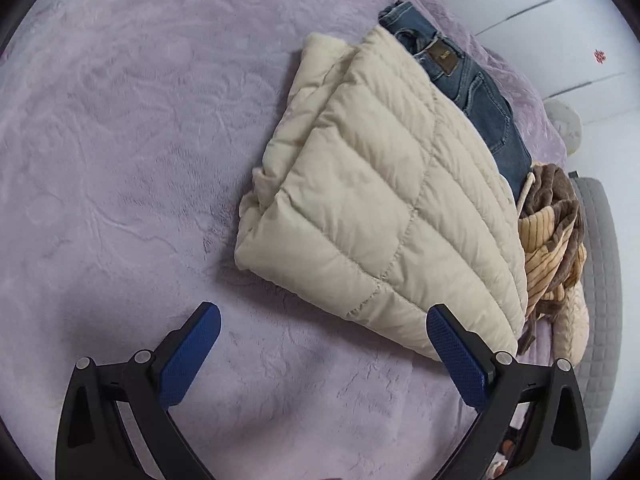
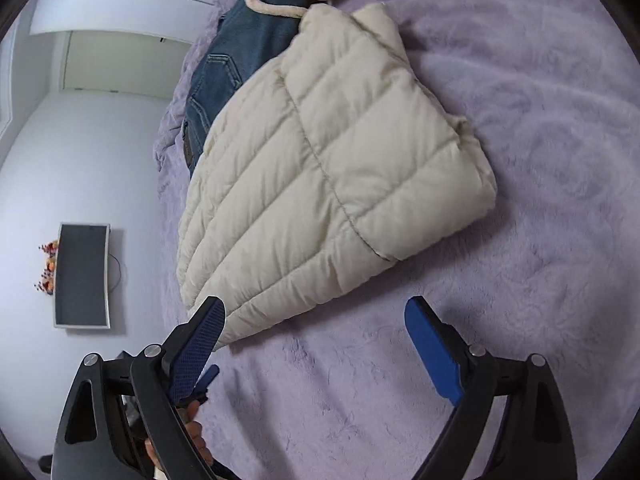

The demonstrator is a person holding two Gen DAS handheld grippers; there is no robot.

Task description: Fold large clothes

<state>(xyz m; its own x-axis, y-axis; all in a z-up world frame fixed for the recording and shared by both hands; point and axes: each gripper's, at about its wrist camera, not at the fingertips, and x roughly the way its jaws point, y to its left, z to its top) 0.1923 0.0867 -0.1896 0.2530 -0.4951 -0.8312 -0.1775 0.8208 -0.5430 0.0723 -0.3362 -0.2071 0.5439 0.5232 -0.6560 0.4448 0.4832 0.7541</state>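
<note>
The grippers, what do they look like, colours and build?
Both match. The left gripper and right gripper each have two curved black arms with triangular cut-outs and silver round pivot bolts. Each arm ends in a blue pad with a fine dotted grip texture. No cables or markings show.

No writing can be read anywhere. A small brown leather brand patch (image 1: 441,57) sits on the waistband of the blue jeans (image 1: 480,96) lying on the bed, but its lettering is too blurred to make out. The red wall decals show no legible characters.
</note>
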